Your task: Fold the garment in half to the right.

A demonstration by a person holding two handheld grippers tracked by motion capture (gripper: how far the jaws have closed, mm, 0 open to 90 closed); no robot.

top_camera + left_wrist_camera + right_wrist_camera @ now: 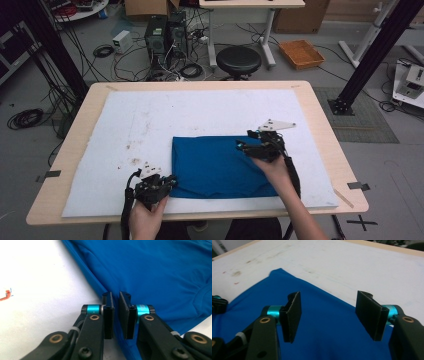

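We see a blue cloth (220,167) lying folded and flat on a white mat (150,120). The mat covers most of a wooden table (320,125). The cloth sits at about 5 o'clock on the mat, close to the near edge.

Our left claw (167,182) is at 7 o'clock, right at the cloth's near left corner. In the left gripper view, its two black pads (108,315) are almost together, with only a thin slit between them. The blue cloth edge runs into that slit. We think the pads pinch the edge, though the very tip of the grip is hard to see.

Our right claw (242,145) is at about 3 o'clock, over the far right part of the cloth. In the right gripper view, its pads (292,316) stand wide apart. Blue cloth (324,322) lies flat below them, and nothing is between them. It holds nothing.

The mat has a few small brown stains (135,161) at its left side.
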